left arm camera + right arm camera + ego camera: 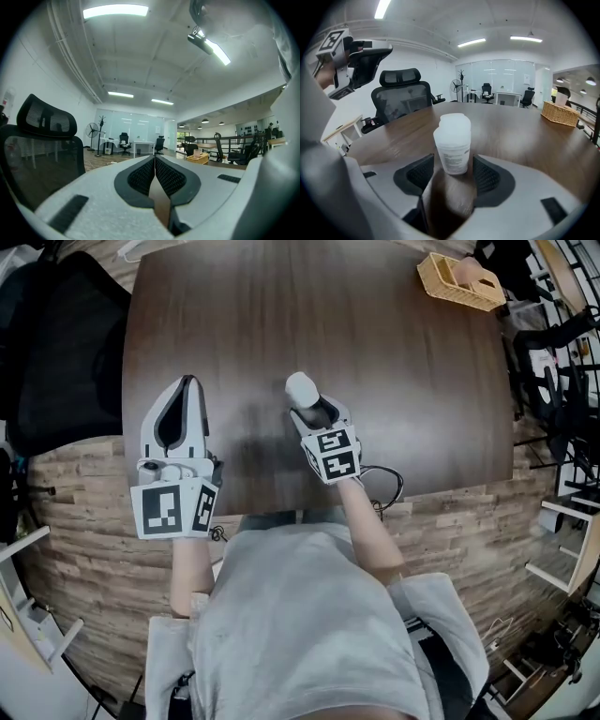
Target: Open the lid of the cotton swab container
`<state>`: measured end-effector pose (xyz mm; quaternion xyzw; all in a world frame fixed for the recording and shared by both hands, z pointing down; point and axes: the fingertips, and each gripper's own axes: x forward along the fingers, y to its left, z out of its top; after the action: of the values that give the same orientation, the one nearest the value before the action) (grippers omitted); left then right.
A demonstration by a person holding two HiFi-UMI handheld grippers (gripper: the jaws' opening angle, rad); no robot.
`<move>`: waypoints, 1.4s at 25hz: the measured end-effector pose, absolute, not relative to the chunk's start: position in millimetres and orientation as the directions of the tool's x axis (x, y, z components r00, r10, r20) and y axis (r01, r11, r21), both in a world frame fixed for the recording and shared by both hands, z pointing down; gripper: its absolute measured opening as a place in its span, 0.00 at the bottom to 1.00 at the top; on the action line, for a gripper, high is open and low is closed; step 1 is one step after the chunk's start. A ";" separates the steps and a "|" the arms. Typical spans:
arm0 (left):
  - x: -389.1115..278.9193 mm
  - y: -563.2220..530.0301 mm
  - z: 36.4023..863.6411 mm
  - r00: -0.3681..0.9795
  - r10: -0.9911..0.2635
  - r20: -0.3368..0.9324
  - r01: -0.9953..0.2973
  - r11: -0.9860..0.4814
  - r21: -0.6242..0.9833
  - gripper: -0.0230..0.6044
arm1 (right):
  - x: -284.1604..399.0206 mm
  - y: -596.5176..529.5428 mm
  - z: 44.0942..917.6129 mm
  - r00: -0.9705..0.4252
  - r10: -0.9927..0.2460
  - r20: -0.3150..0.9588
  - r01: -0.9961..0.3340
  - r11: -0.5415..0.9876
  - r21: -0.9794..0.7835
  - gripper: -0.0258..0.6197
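Note:
The cotton swab container [302, 388] is a small white tub with its lid on, standing upright on the dark wooden table [394, 362]. My right gripper [309, 407] is open around it, low on the table. In the right gripper view the container [452, 145] stands between the black pads [422, 173], with a thin gap on each side. My left gripper [190, 382] is shut with nothing in it, to the left of the container and apart from it. In its own view its jaws [154, 160] meet and point out across the room. It also shows raised at the upper left of the right gripper view [351, 56].
A wicker basket [459, 282] sits at the table's far right corner, also seen in the right gripper view [560, 114]. A black mesh office chair [56, 343] stands by the table's left side. The table's near edge runs just behind both grippers.

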<state>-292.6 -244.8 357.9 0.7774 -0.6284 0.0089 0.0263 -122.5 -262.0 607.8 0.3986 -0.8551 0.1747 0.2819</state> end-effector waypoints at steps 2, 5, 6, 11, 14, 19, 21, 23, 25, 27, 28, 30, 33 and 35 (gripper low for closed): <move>-295.5 -245.6 360.0 0.212 -0.976 0.053 -0.977 -0.210 0.028 0.05 | -123.4 -266.8 613.3 -0.501 -0.595 0.628 -0.796 0.603 -0.063 0.39; -298.6 -246.1 362.4 0.214 -0.975 0.061 -0.977 -0.213 0.023 0.05 | -122.7 -274.2 617.5 -0.471 -0.616 0.631 -0.821 0.568 -0.059 0.39; -299.4 -246.2 363.1 0.214 -0.975 0.062 -0.977 -0.213 0.021 0.05 | -122.6 -275.9 618.0 -0.465 -0.620 0.633 -0.826 0.561 -0.058 0.39; -301.5 -247.1 365.2 0.217 -0.974 0.067 -0.976 -0.216 0.017 0.05 | -120.8 -279.6 616.5 -0.446 -0.644 0.622 -0.836 0.548 -0.032 0.34; -301.6 -247.6 365.5 0.218 -0.974 0.069 -0.976 -0.217 0.016 0.05 | -123.4 -278.6 611.4 -0.468 -0.644 0.606 -0.823 0.567 -0.033 0.34; -296.4 -249.7 364.8 0.222 -0.973 0.067 -0.975 -0.221 0.016 0.05 | -126.1 -276.1 590.6 -0.520 -0.646 0.559 -0.798 0.601 -0.048 0.34; -292.9 -251.0 363.4 0.226 -0.972 0.063 -0.974 -0.225 0.016 0.05 | -126.2 -275.7 577.4 -0.543 -0.641 0.543 -0.785 0.618 -0.055 0.34; -289.5 -251.4 361.7 0.229 -0.972 0.057 -0.973 -0.228 0.016 0.05 | -126.0 -274.8 562.8 -0.564 -0.631 0.533 -0.765 0.642 -0.050 0.34; -284.6 -252.0 358.9 0.234 -0.971 0.049 -0.972 -0.234 0.014 0.05 | -124.3 -274.1 545.8 -0.583 -0.623 0.521 -0.742 0.670 -0.029 0.34; -277.5 -253.0 354.8 0.246 -0.969 0.039 -0.969 -0.245 0.011 0.05 | -121.2 -273.5 527.5 -0.604 -0.614 0.508 -0.719 0.695 -0.014 0.34; -273.5 -253.5 352.6 0.253 -0.967 0.033 -0.967 -0.253 0.011 0.05 | -119.1 -273.3 518.3 -0.614 -0.611 0.500 -0.711 0.703 -0.014 0.34; -264.9 -253.9 348.2 0.273 -0.962 0.020 -0.962 -0.273 0.010 0.05 | -114.4 -272.7 500.9 -0.635 -0.604 0.481 -0.700 0.713 -0.030 0.34; -251.4 -253.7 342.2 0.308 -0.951 0.006 -0.951 -0.308 0.007 0.05 | -105.9 -271.0 477.6 -0.674 -0.587 0.449 -0.686 0.722 -0.086 0.34; -240.5 -252.7 338.2 0.338 -0.941 -0.002 -0.941 -0.338 0.003 0.05 | -97.9 -269.9 461.5 -0.693 -0.585 0.421 -0.678 0.727 -0.106 0.34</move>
<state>-240.5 -252.7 338.2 0.8178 -0.5755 -0.0018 0.0006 -97.9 -269.9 461.5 0.3464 -0.9113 0.1277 0.1824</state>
